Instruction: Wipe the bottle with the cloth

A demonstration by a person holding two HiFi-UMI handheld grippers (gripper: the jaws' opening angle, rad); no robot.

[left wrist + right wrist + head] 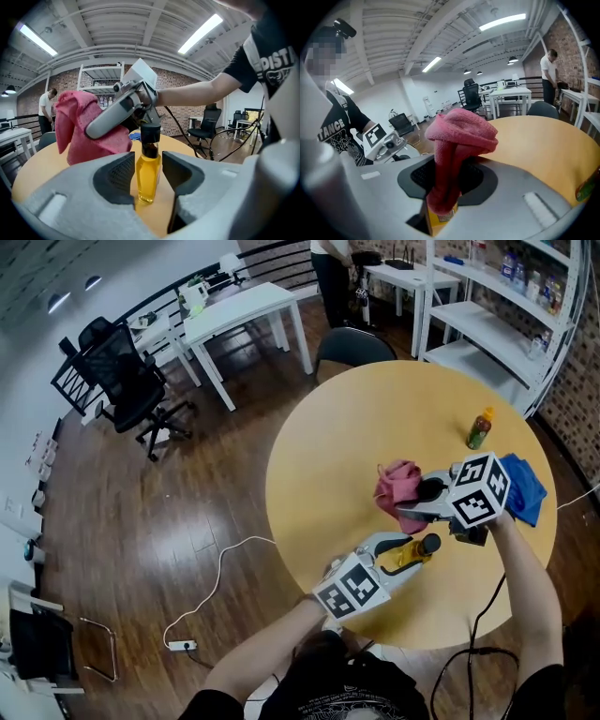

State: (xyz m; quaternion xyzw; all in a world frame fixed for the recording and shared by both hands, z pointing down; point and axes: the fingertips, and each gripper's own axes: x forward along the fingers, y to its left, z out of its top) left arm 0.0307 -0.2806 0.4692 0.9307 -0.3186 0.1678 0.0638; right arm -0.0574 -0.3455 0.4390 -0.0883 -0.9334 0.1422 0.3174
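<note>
Left gripper (403,552) jaws set apart either side of upright yellow bottle (148,176), pads just off its sides; bottle stood on round wooden table (328,474) near front edge. Pink cloth (459,136) clamped in right gripper (411,500), held just above bottle cap. Blue cloth (528,488) and small green bottle (479,429) seen farther back.

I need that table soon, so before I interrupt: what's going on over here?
A person works at the round table with handheld tongs in each hand. The right tongs are clamped on a pink cloth, held up beside a small bottle of yellow liquid. That bottle stands on the table between the left tongs, whose pads look slightly off it rather than gripping. A blue cloth and a green bottle sit further back.
</note>
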